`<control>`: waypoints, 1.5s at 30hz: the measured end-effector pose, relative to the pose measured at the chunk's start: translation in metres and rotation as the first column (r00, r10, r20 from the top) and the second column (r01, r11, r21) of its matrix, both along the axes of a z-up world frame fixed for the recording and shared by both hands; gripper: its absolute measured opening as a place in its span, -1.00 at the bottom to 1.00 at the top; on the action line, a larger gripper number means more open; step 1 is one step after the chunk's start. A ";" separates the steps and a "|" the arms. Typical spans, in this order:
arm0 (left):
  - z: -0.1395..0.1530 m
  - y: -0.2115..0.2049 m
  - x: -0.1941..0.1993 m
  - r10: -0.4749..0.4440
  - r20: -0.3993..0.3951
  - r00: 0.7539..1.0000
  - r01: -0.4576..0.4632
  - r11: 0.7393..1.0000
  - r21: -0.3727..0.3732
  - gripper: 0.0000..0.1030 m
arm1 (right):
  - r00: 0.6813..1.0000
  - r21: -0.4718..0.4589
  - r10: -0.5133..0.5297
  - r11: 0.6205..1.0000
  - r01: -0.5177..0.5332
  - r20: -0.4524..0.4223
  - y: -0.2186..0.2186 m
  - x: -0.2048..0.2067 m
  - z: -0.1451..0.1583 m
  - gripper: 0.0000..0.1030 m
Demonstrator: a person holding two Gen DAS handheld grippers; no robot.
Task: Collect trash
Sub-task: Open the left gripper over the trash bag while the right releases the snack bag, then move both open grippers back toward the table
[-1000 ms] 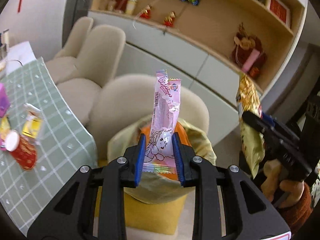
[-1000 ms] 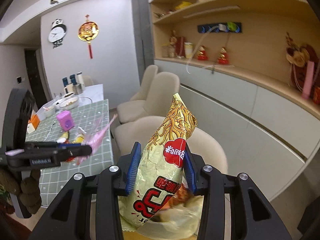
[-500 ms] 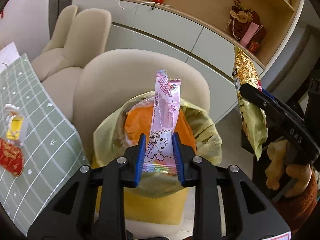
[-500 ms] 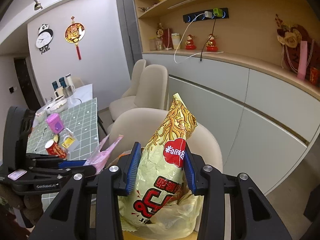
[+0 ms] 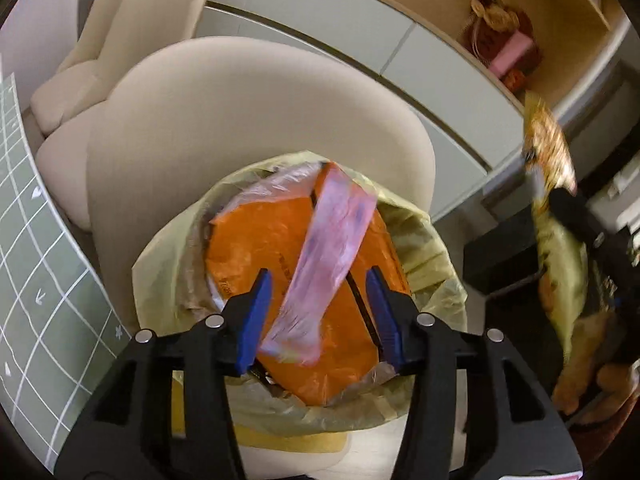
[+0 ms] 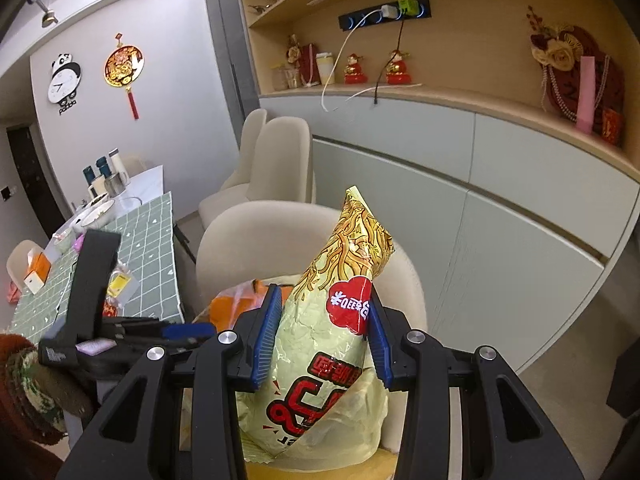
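Observation:
Over the bin (image 5: 432,248), lined with a yellowish bag and holding an orange package (image 5: 248,256), my left gripper (image 5: 318,312) has its jaws opening. The pink candy wrapper (image 5: 328,264) lies blurred and tilted between the blue pads, free of both, above the orange package. My right gripper (image 6: 320,332) is shut on a yellow noodle packet (image 6: 344,292) with a red label, held upright. In the left wrist view that packet (image 5: 548,148) and the right gripper appear at the right edge. The left gripper (image 6: 188,330) shows low on the left in the right wrist view.
A beige chair (image 5: 224,128) stands right behind the bin, with more chairs (image 6: 280,160) beyond. The green checked table (image 6: 148,248) at the left carries snack packets and cups. Grey cabinets (image 6: 460,184) and shelves line the right wall.
The left gripper has come down over the bin and tipped downward. Its jaws have spread and let go of the pink wrapper, which now tilts and drops. The right gripper keeps its packet.

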State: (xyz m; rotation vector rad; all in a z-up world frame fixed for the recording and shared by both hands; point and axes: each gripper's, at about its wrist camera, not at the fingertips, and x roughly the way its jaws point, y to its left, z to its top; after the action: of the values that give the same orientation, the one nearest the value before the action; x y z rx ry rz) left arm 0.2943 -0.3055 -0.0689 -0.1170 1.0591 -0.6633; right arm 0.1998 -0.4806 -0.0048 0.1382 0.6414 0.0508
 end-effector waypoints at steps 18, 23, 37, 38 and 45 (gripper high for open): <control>0.050 0.151 -0.074 0.315 0.120 0.941 -0.316 0.949 -0.015 0.12 | 0.958 -0.181 0.192 0.956 -0.231 -0.211 0.090 0.069 -0.084 -0.24; 0.038 0.184 -0.098 0.404 0.088 0.910 -0.405 0.914 -0.013 0.12 | 0.949 -0.123 0.159 0.972 -0.198 -0.274 0.072 0.065 -0.102 -0.24; 0.034 0.275 -0.145 0.611 0.126 0.782 -0.616 0.788 -0.002 0.17 | 0.977 -0.032 0.198 0.979 -0.201 -0.076 0.064 0.019 -0.035 0.35; 0.032 0.283 -0.146 0.633 0.125 0.764 -0.638 0.770 -0.005 0.17 | 0.976 -0.027 0.209 0.977 -0.211 -0.068 0.067 0.017 -0.030 0.35; 0.022 0.322 -0.152 0.716 0.160 0.680 -0.720 0.693 -0.038 0.17 | 0.948 -0.016 0.317 0.948 -0.318 -0.037 0.109 0.008 -0.003 0.35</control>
State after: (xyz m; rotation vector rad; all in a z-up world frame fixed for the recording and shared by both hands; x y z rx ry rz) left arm 0.1421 0.0164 -0.0466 -0.4290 0.7675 0.0728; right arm 0.2081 -0.3712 -0.0081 0.0137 0.6932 0.3534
